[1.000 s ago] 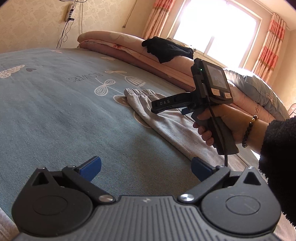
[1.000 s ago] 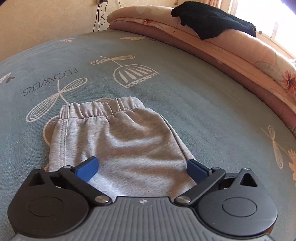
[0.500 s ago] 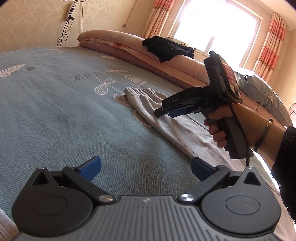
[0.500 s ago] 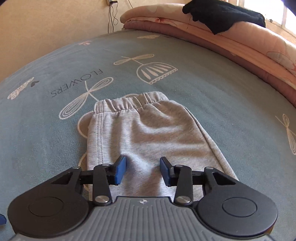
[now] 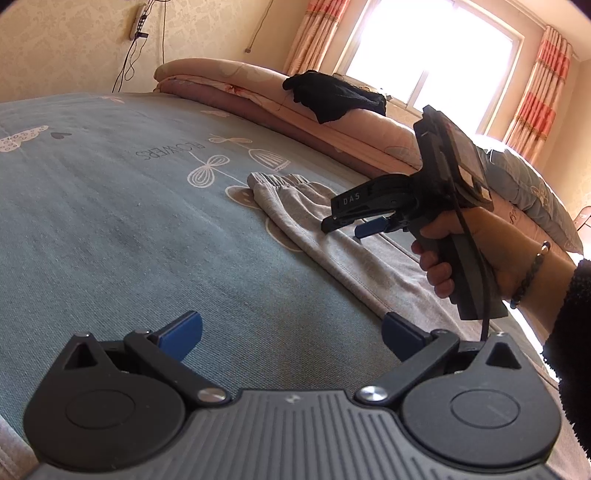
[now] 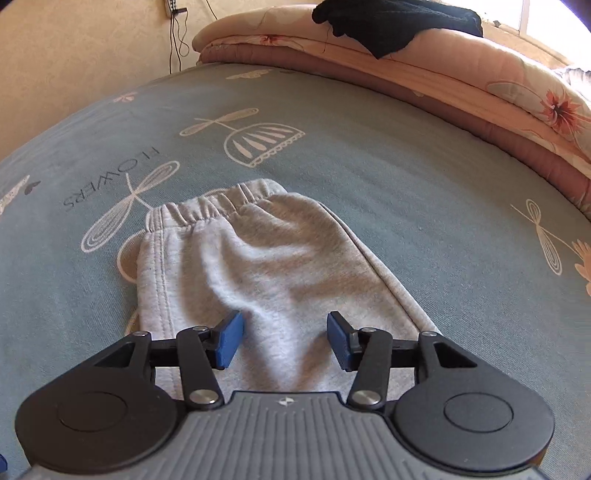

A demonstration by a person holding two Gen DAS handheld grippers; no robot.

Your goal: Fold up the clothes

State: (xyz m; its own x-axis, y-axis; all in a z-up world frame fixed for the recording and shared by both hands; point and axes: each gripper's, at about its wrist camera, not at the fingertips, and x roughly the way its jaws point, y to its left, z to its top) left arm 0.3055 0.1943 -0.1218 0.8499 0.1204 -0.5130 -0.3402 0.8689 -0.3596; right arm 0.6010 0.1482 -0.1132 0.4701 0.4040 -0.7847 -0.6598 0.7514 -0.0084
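Currently: my right tool [image 6: 284, 339], jaws opening, empty, nearer over trousers [image 6: 258, 266]; waistband beyond. Left tool [image 5: 291, 332] open, beside.

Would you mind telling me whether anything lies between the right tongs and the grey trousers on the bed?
Nothing visible does. The right tongs hang just over the grey trousers, jaws opening, with only bare grey cloth between and below the pads. The black garment lies far off on the folded quilts.

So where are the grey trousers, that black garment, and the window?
grey trousers [image 6: 266, 258]: right wrist view, middle of the fabric below the waistband.
black garment [image 5: 334, 96]: left wrist view, its middle, on the folded quilts.
window [image 5: 424, 55]: left wrist view, bright pane.
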